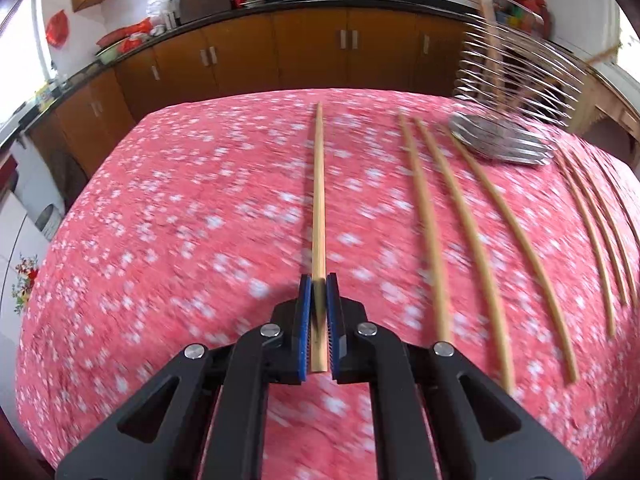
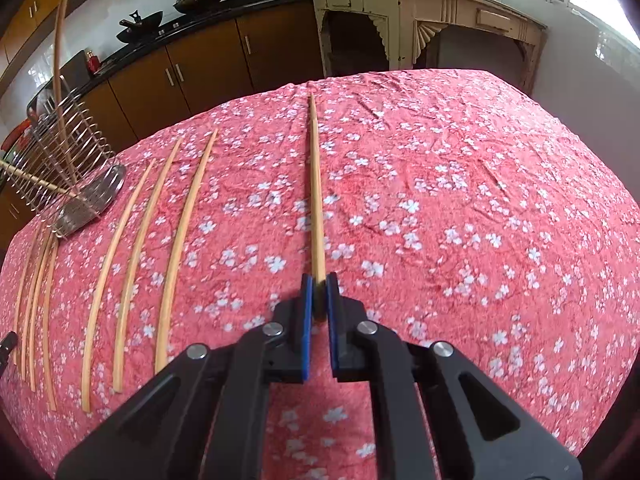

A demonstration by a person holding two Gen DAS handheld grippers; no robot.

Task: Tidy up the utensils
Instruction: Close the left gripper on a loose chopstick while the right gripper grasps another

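On the table with the pink floral cloth (image 2: 460,200), loose chopsticks lie in two groups: three (image 2: 134,264) spaced apart near the middle and four (image 2: 38,304) bunched close together at the far left of the right wrist view. All seven run lengthwise away from the camera, roughly parallel. Beyond them stands one wire rack (image 2: 60,152) on a metal tray (image 2: 94,200), with two chopsticks (image 2: 60,60) upright or leaning inside. The left gripper (image 1: 319,280) has its jaws clamped on one chopstick (image 1: 319,192), long axis pointing straight ahead, its butt end between the blue pads (image 1: 305,320). The right gripper (image 2: 319,278) likewise pinches one chopstick (image 2: 316,184), which points forward, tapered tip away.
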